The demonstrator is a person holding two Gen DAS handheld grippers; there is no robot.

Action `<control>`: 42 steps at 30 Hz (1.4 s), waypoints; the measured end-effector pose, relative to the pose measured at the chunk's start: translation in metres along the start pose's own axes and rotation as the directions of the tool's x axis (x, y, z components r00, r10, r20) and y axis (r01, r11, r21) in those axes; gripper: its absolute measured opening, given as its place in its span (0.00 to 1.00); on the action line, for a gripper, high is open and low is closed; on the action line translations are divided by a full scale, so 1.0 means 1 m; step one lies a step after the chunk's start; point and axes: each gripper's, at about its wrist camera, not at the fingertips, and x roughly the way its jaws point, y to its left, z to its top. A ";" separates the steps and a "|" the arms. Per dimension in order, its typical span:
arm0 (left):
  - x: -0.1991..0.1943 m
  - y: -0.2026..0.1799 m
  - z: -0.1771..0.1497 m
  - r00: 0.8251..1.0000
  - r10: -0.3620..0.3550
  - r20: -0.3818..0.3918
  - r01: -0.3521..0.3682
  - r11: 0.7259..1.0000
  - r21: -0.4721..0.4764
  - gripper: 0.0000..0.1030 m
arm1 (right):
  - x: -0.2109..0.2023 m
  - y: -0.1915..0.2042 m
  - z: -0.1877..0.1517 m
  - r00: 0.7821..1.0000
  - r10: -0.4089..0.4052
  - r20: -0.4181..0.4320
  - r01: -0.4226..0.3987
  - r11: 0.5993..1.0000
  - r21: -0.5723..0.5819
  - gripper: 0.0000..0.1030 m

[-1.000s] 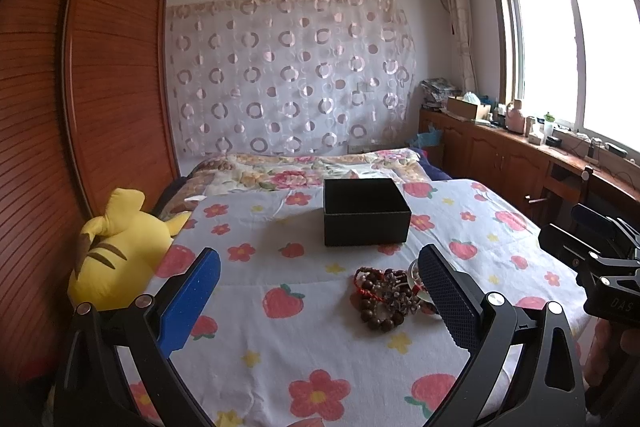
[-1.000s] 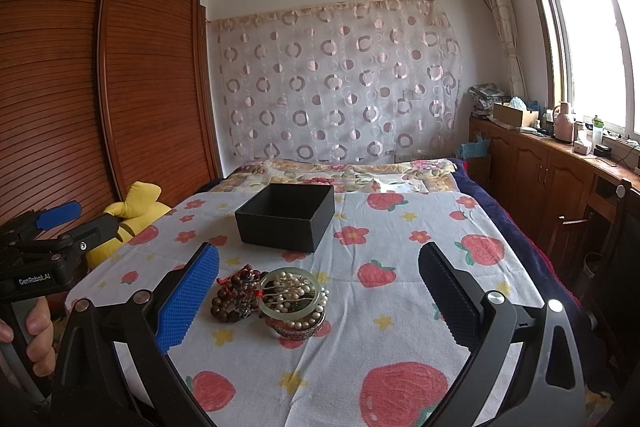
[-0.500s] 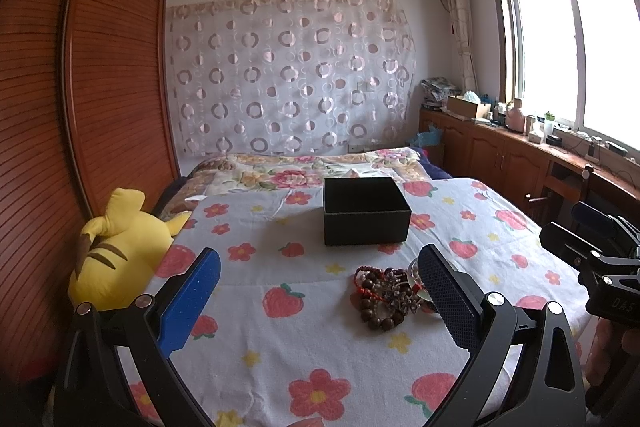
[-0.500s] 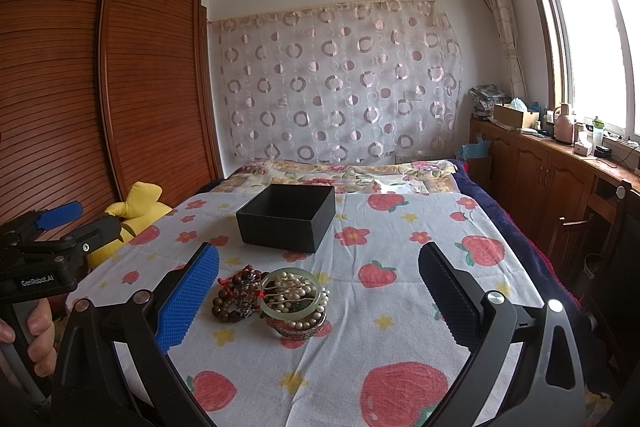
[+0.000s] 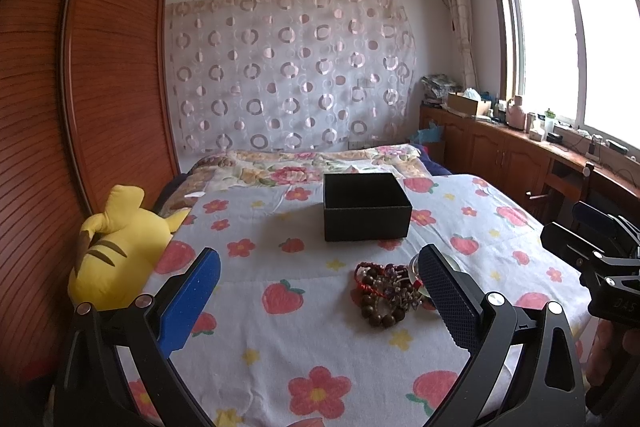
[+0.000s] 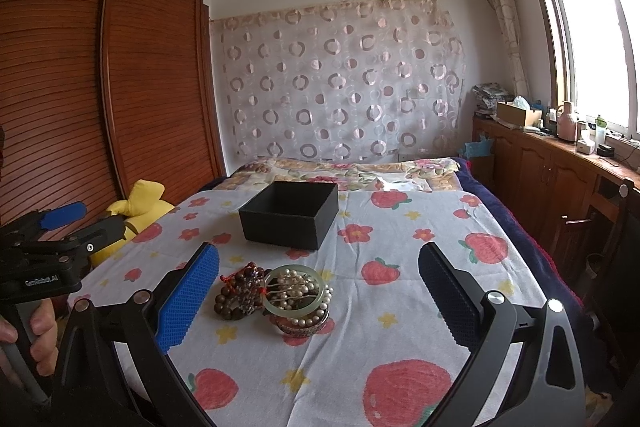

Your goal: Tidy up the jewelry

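Observation:
A heap of jewelry lies on the strawberry-print cloth (image 6: 400,315): dark wooden bead bracelets (image 6: 236,293) with a red cord, and a pale green bangle (image 6: 294,289) over pearl strands on a patterned bangle. The beads also show in the left wrist view (image 5: 382,295). An open black box (image 6: 290,215) stands behind the heap, also in the left wrist view (image 5: 366,207). My left gripper (image 5: 316,301) is open and empty, short of the beads. My right gripper (image 6: 316,301) is open and empty, with the heap between its fingers' line of sight.
A yellow plush toy (image 5: 116,243) lies at the cloth's left edge by the wooden wardrobe (image 5: 80,87). Folded floral bedding (image 5: 304,167) lies behind the box. A wooden counter (image 6: 560,163) with clutter runs along the right under the window.

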 end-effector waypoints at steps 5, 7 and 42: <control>0.010 0.002 -0.008 0.999 -0.013 -0.040 0.013 1.000 0.000 0.93 | 0.007 -0.002 0.002 0.999 0.027 -0.038 -0.028 1.000 -0.015 0.98; 0.017 0.003 -0.013 0.998 -0.023 -0.064 0.023 1.000 0.004 0.93 | 0.014 0.004 -0.007 0.997 0.050 -0.059 -0.052 0.998 -0.024 0.98; 0.090 0.019 -0.056 0.948 -0.113 -0.298 0.111 0.994 -0.023 0.93 | 0.160 0.024 -0.035 0.850 0.182 -0.494 -0.313 0.929 -0.196 0.83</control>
